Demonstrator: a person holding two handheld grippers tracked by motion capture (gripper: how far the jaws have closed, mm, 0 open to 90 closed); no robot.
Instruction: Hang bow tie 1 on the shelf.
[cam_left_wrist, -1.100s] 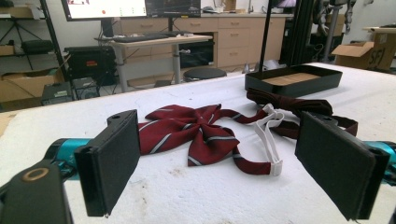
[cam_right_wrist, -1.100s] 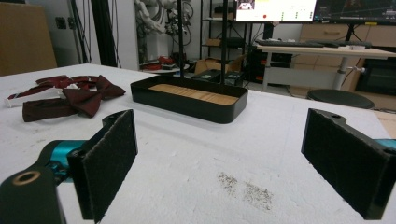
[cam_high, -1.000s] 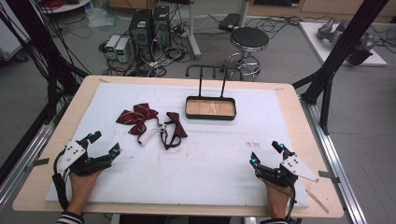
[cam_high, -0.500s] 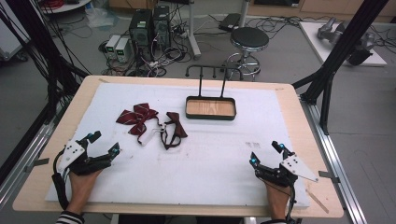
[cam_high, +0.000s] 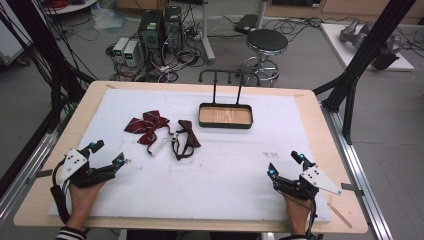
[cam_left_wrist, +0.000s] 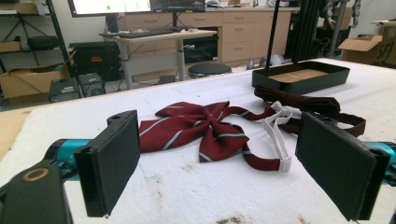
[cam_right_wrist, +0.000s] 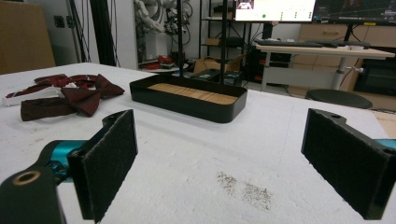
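Observation:
Two dark red bow ties lie left of centre on the white mat: a striped one (cam_high: 147, 125) (cam_left_wrist: 201, 128) and a plain one (cam_high: 186, 140) (cam_right_wrist: 74, 100) with white straps between them. Behind them stands a black tray (cam_high: 225, 116) (cam_left_wrist: 301, 77) (cam_right_wrist: 189, 99) with a wooden floor and an upright hanger rack. My left gripper (cam_high: 107, 156) (cam_left_wrist: 229, 163) rests open at the front left, facing the striped bow tie, nothing between its pads. Resting at the front right, my right gripper (cam_high: 285, 165) (cam_right_wrist: 224, 163) is open and faces the tray.
The white mat (cam_high: 225, 175) covers a wooden table (cam_high: 320, 115). A stool (cam_high: 267, 42), computer towers (cam_high: 157, 27) and cables stand on the floor beyond the far edge. Black frame posts (cam_high: 360, 65) flank the table.

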